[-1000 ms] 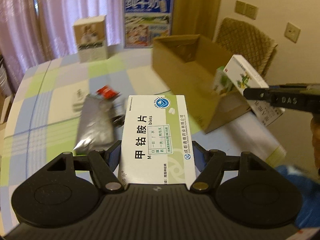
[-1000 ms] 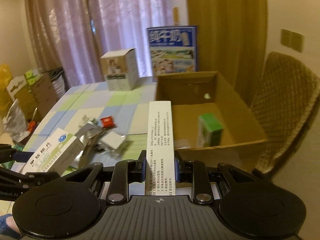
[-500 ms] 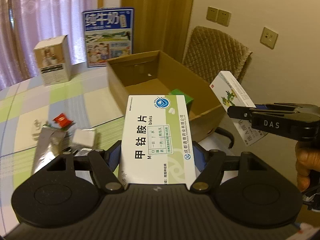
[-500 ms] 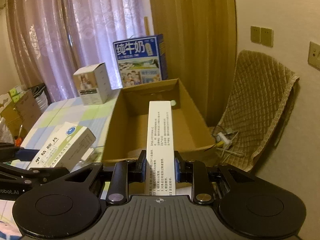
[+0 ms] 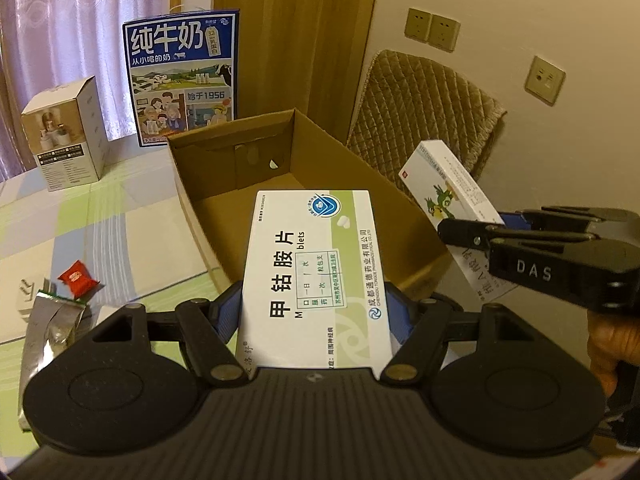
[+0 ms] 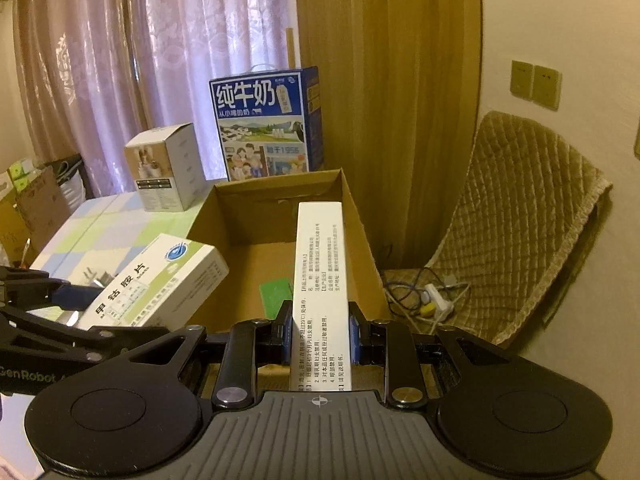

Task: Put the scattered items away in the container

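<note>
So both tools are loaded up right now. The left tool (image 5: 316,312) has its blue pads clamped on the long sides of a white and green medicine box (image 5: 316,276), label face up, poking out toward 12 o'clock over the near wall of the open cardboard box (image 5: 320,140). The right tool (image 6: 320,338) is squeezed nearly shut on the narrow edges of a slim white box with a bird print (image 5: 448,196), held on edge and also sticking out over the carton's near side. In the left wrist view that one sits at about 3 o'clock, off the carton's right wall. A green item (image 6: 276,294) lies on the carton floor. Out on the checked surface (image 5: 132,220), at around 9 o'clock, there's a red candy wrapper (image 5: 78,282) next to a silver foil pouch (image 5: 52,328).
</note>
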`<state>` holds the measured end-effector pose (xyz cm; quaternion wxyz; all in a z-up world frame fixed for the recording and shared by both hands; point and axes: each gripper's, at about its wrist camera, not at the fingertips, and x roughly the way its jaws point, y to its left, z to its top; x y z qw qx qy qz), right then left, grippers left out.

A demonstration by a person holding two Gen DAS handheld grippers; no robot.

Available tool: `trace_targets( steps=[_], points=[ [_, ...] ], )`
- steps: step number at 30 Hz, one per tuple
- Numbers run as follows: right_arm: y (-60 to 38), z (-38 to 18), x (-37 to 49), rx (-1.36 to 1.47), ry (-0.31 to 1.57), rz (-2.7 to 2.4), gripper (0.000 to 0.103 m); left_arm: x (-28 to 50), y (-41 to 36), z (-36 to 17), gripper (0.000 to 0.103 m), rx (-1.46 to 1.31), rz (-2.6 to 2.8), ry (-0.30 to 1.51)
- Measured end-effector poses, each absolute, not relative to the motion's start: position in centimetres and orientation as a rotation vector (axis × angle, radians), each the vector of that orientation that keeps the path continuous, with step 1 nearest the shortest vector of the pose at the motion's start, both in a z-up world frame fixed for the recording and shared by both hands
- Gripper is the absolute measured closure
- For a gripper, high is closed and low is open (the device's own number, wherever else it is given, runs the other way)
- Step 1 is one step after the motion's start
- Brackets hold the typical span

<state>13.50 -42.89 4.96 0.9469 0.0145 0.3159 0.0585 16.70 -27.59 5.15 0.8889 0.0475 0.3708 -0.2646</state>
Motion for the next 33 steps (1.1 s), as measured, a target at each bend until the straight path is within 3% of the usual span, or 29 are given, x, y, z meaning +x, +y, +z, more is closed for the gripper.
trace_targets(
  steps=[18,33],
  points=[
    [-42.9,1.5,20.0,-0.003,0.707,0.147,0.08,22.9,-28.8,2.3,0.036,0.045,-0.513,0.797],
    [-42.6,0.5,20.9,-0.014,0.734,0.146,0.08,22.9,-28.2,1.8,0.033,0.054,-0.521,0.762]
  ],
)
